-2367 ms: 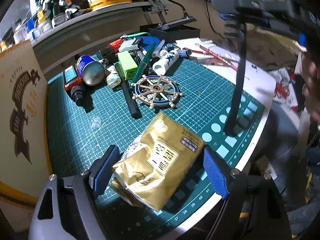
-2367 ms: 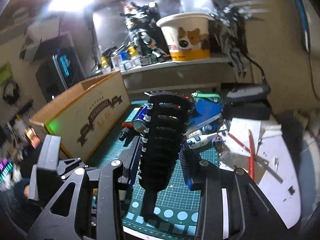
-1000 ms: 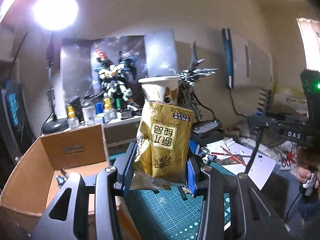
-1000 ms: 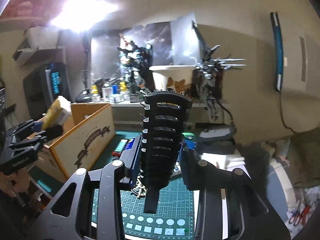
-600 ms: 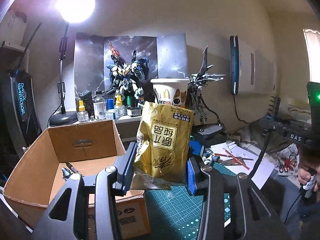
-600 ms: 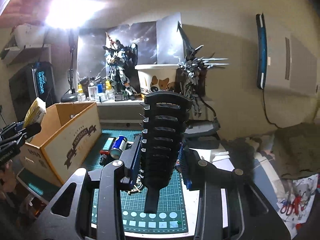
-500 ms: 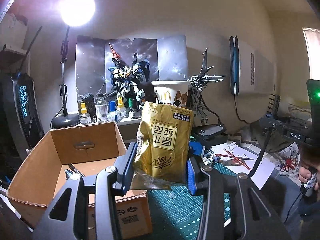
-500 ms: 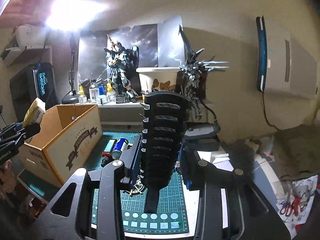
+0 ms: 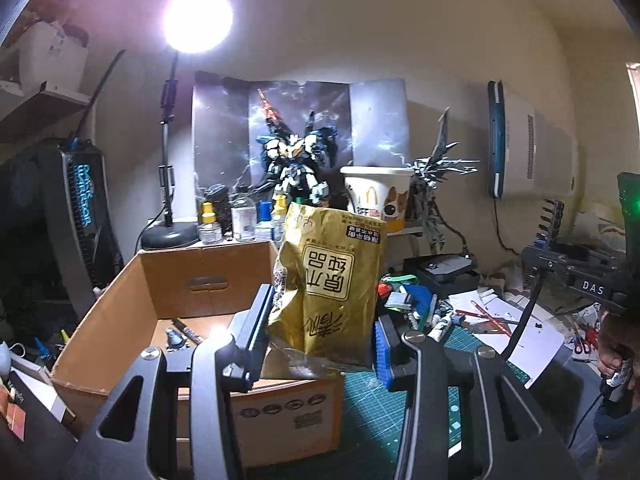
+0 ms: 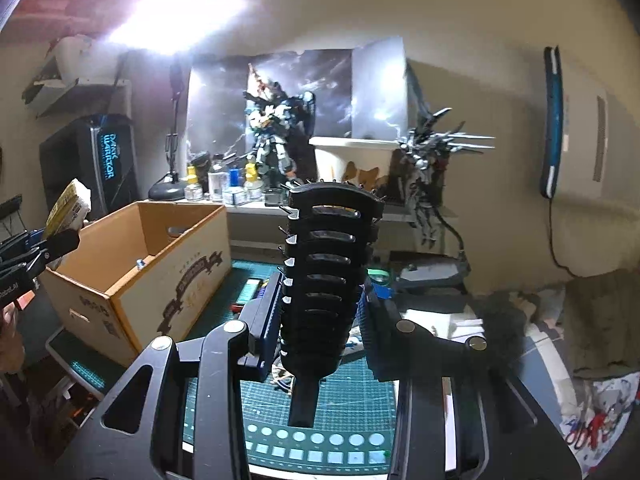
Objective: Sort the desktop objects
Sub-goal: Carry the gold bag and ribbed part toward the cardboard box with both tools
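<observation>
My left gripper (image 9: 320,344) is shut on a gold foil snack bag (image 9: 330,284), held upright in the air by the near right corner of an open cardboard box (image 9: 160,308). The box holds a few small tools. My right gripper (image 10: 318,320) is shut on a black vented hairbrush (image 10: 326,276), held upright above the green cutting mat (image 10: 352,400). In the right wrist view the left gripper (image 10: 24,256) with the bag (image 10: 68,202) shows at the far left, beside the box (image 10: 160,268).
Loose desk clutter (image 9: 416,304) lies on the mat (image 9: 372,404) right of the box: pens, small bottles, blue parts, papers. A shelf (image 9: 256,236) behind carries paint bottles, a robot model and a paper cup. A desk lamp (image 9: 168,200) stands at the left.
My left gripper has lifted the gold bag off the mat and carried it left to the cardboard box. My right gripper keeps the hairbrush and has shifted slightly.
</observation>
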